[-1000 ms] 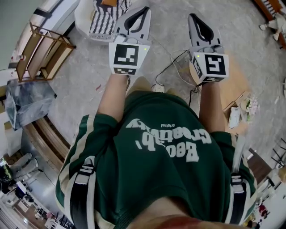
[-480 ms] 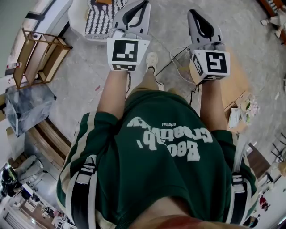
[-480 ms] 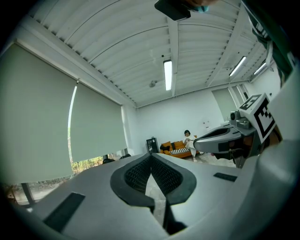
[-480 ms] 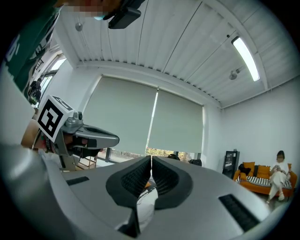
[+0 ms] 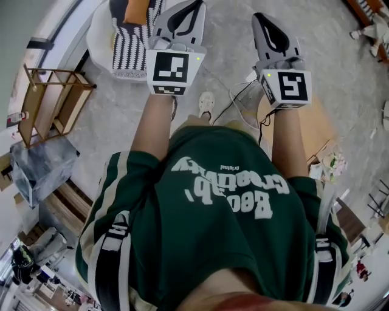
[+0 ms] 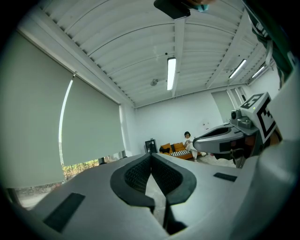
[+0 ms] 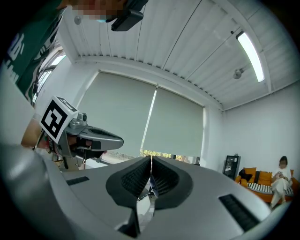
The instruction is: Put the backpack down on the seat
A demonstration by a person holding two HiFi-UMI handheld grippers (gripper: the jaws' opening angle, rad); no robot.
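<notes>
Black and cream backpack straps [image 5: 113,252] lie over both shoulders of the person in the green shirt; the bag itself is hidden behind the body. A white seat with a striped cushion [image 5: 129,37] stands on the floor ahead at the upper left. My left gripper [image 5: 192,5] is held out in front, above the seat's right edge, shut and empty. Beside it, to the right, my right gripper [image 5: 260,18] is also shut and empty. Both gripper views point up at the ceiling, with the left gripper [image 6: 151,155] and right gripper [image 7: 151,160] closed tip to tip.
A wooden rack [image 5: 53,100] and a grey box [image 5: 41,165] stand at the left. A round wooden table [image 5: 317,124] and floor cables [image 5: 238,91] lie under my right gripper. A white shoe [image 5: 206,103] steps forward. An orange sofa with a seated person [image 6: 182,146] is far off.
The person has walked forward: the seat has slid down into view and nearer, and a foot has stepped out. Both grippers stay shut and held out.
</notes>
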